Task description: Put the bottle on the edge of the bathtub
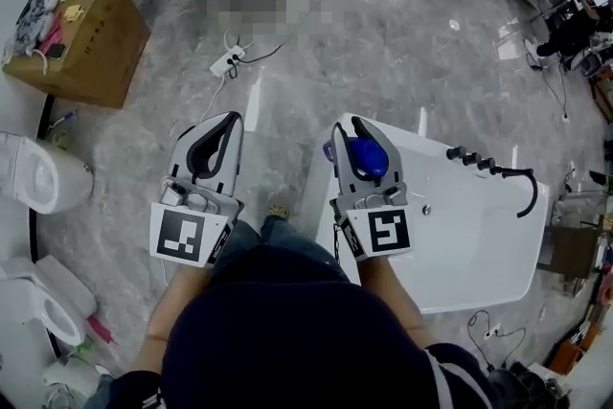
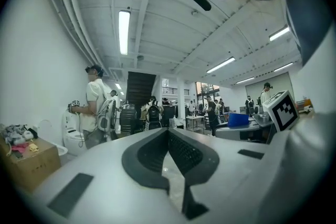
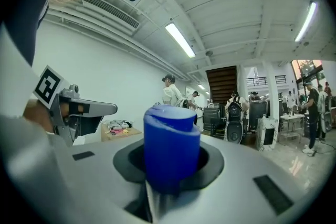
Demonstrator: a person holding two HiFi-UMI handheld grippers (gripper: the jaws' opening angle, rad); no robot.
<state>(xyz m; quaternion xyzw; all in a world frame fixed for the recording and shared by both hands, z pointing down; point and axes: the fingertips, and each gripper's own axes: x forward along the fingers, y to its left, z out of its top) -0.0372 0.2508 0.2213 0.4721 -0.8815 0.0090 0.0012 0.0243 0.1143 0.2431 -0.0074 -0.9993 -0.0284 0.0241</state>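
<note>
A blue bottle sits between the jaws of my right gripper, which is shut on it and held above the near left corner of the white bathtub. In the right gripper view the bottle stands upright between the dark pads and fills the middle of the frame. My left gripper is held beside it over the grey floor, left of the tub. Its jaws are shut with nothing between them, and their tips meet in the left gripper view.
A black faucet runs along the tub's far rim. A cardboard box of odds and ends stands at the far left, with white toilets below it. A power strip lies on the floor ahead. Several people stand in the room.
</note>
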